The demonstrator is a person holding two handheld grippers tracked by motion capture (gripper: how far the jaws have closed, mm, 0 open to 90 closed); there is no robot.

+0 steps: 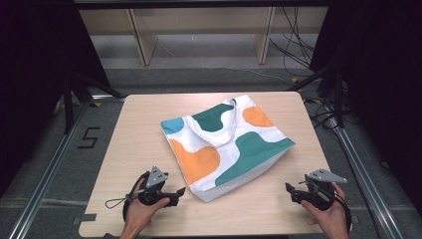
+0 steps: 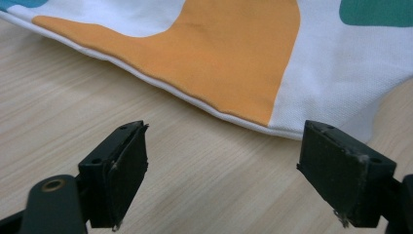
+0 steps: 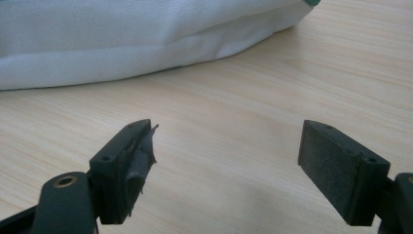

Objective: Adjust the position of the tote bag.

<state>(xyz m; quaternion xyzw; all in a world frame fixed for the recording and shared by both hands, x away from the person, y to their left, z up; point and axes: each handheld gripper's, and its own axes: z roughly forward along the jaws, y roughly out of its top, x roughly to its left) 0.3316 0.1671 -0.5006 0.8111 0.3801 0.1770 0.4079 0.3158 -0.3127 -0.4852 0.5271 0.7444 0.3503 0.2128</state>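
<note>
High view is showing the left gripper (image 1: 180, 191) hovering with jaws spread wide and holding nothing, just beside the bag's (image 1: 226, 144) near-left edge. The right gripper (image 1: 289, 191), likewise gaping wide and empty, is pointing at the bag from near its right side. The bag is lying flat mid-worktop (image 1: 149, 124).
</note>
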